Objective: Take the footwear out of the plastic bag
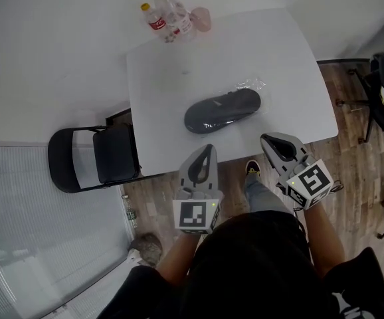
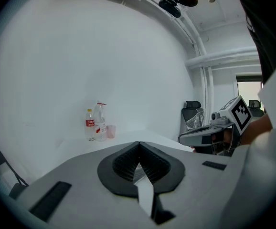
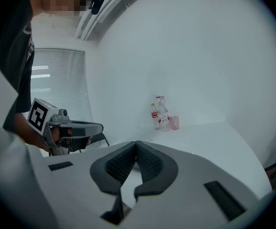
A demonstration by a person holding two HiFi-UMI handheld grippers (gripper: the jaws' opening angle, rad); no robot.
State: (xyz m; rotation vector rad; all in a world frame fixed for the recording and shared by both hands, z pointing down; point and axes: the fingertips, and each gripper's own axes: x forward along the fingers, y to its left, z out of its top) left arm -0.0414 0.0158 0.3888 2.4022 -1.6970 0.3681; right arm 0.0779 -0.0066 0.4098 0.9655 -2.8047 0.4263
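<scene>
Item one: my left gripper [image 1: 209, 147], jaws pressed together with nothing between them, held above the table's 6 o'clock edge and pointing toward 12 o'clock. Item two: my right gripper [image 1: 266, 139], jaws likewise closed and empty, beside the left one at about 5 o'clock of the table, angled slightly toward 11 o'clock; the two are apart from each other and neither touches anything on the table. Item three: white table [image 1: 172, 65], rounded corners, set against a white wall. Item four: dark grey shoe [image 1: 222, 109], lying flat near the table's middle, a little toward 5 o'clock, its long axis running from 8 o'clock to 2 o'clock. Item five: clear plastic bag [image 1: 256, 85], around the shoe, its crumpled film showing most at the shoe's 2 o'clock end. Item six: at the table's 11 o'clock corner, close together, a small red-labelled bottle [image 1: 154, 17], a larger clear bottle [image 1: 176, 13] with a red cap ring, and a pink cup [image 1: 200, 18]. Item seven: black folding chair [image 1: 96, 157], on the floor at 8 o'clock of the table. Item eight: wood-plank floor [image 1: 351, 105], visible at 3 o'clock and under the near edge.
</scene>
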